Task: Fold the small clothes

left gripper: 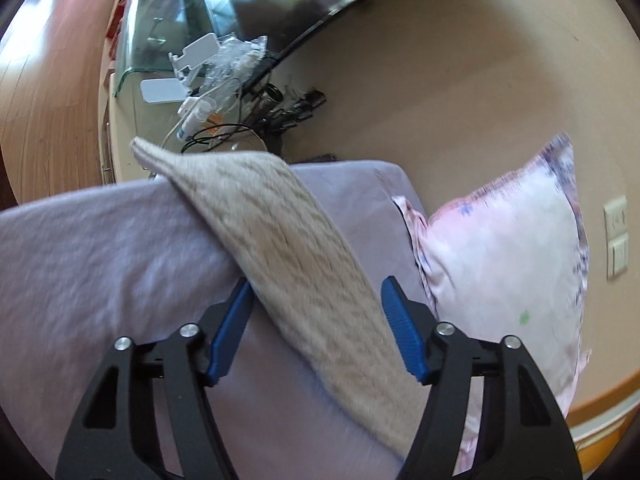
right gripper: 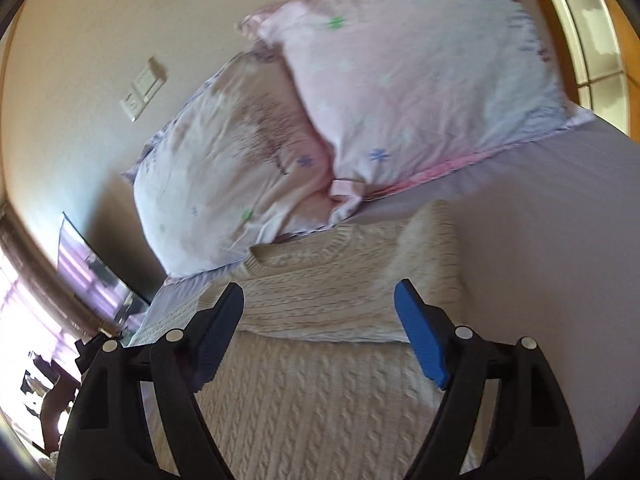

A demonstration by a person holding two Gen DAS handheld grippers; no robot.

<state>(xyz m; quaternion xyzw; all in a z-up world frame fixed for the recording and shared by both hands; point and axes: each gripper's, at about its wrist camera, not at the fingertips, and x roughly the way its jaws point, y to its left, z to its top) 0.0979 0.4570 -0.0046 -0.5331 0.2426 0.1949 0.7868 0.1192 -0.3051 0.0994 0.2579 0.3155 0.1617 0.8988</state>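
Note:
A cream cable-knit sweater (right gripper: 320,360) lies on the lavender bed sheet (right gripper: 540,260), its lower part folded up over the body, neckline toward the pillows. My right gripper (right gripper: 319,300) is open above the fold edge, touching nothing. In the left wrist view a sleeve of the sweater (left gripper: 280,248) stretches diagonally across the sheet (left gripper: 100,260). My left gripper (left gripper: 316,296) is open with the sleeve passing between its blue fingers, not clamped.
Two floral pink pillows (right gripper: 360,100) lean against the beige wall at the head of the bed; one shows in the left wrist view (left gripper: 500,272). A cluttered side table with cables and plastic items (left gripper: 224,92) stands beyond the bed. A wall switch (left gripper: 616,236) is at right.

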